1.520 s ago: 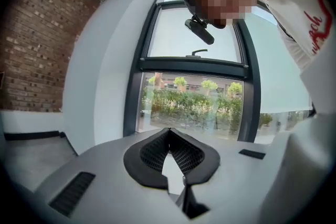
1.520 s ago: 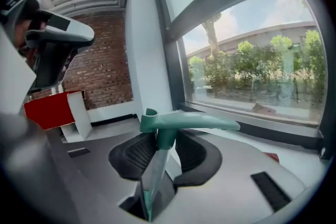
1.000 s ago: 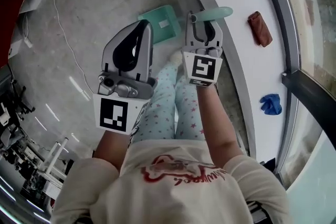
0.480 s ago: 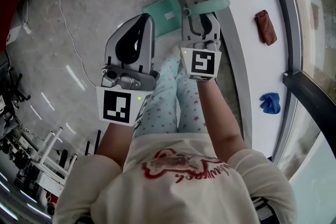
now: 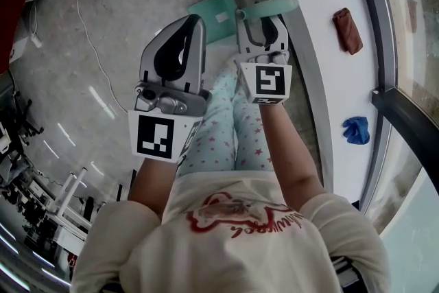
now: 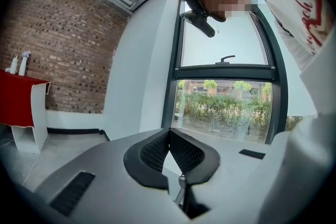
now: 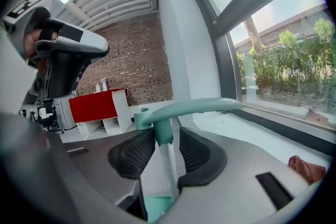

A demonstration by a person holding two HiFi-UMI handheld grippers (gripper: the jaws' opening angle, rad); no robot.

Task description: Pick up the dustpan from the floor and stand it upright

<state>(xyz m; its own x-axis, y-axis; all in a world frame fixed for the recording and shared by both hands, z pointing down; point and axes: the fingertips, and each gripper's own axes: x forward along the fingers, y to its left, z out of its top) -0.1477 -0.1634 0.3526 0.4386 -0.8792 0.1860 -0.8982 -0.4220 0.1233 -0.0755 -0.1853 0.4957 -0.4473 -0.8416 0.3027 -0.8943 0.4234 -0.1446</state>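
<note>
Nearly done, by the look of it: the dustpan (image 5: 214, 10) stands on the floor at twelve o'clock in the head view, pan down, its handle (image 5: 273, 7) arching toward two o'clock over the sill (image 5: 309, 31). The right gripper (image 5: 263, 27) sits just under the handle at one o'clock. Its jaws have just been opening and stand apart, with the dustpan's stem between them and one pad clear of it, so there is no squeeze. The left gripper (image 5: 193, 25), at eleven o'clock, has its jaws together at the tips on nothing. Lifting and standing seem finished. What is left, I judge, is to draw the right gripper back without nudging the stem. Whether the handle leans on the sill I cannot tell.
</note>
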